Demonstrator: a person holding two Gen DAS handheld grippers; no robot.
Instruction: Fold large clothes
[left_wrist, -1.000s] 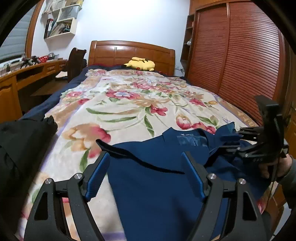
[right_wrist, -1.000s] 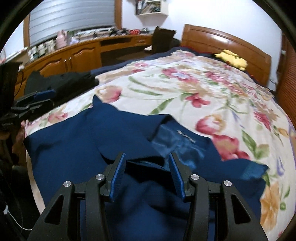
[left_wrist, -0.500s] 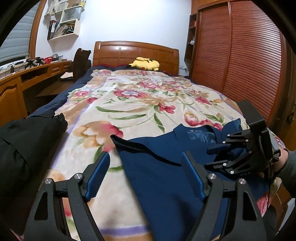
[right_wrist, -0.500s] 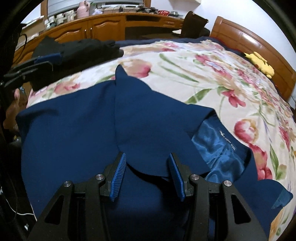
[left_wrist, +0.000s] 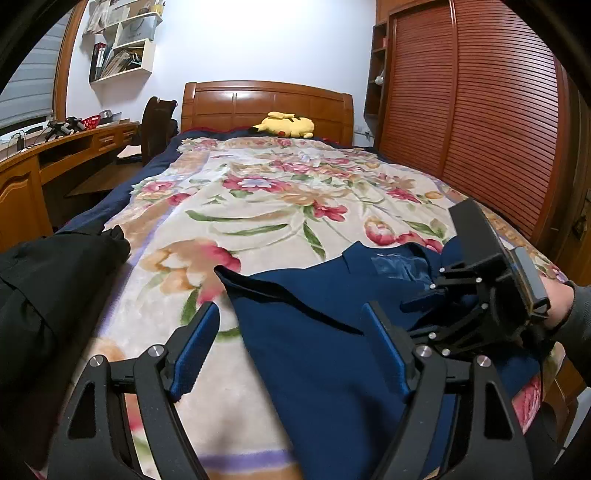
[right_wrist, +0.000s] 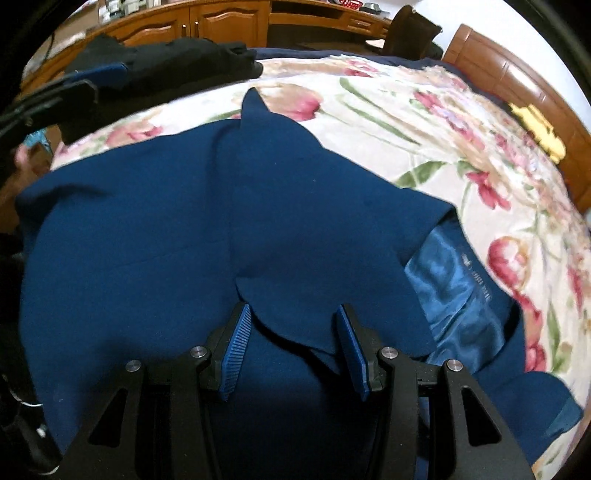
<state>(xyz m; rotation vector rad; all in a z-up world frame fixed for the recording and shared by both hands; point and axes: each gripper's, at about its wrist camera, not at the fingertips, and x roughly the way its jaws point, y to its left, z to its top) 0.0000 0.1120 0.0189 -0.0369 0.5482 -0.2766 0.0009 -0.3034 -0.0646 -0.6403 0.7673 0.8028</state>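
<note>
Navy jacket (right_wrist: 155, 229) on floral bedspread (left_wrist: 258, 206), left tongs (left_wrist: 291, 347) spread, right tongs (right_wrist: 291, 345) seemingly spread

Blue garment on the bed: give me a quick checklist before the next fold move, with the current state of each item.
1. Blue garment lies on the floral blanket: ok.
2. Right claw over the garment, pads apart, a curved flap edge between them but not pinched: ok for grasping, nothing held.
3. Left claw open at the garment's left edge, nothing between the pads: ok.
4. Garment flat: not ok; a flap is turned over, with the shiny lining exposed.
5. Black clothing lies apart from the blue garment: ok.
6. Near hem of the garment: cannot tell, hidden behind the claws.
</note>
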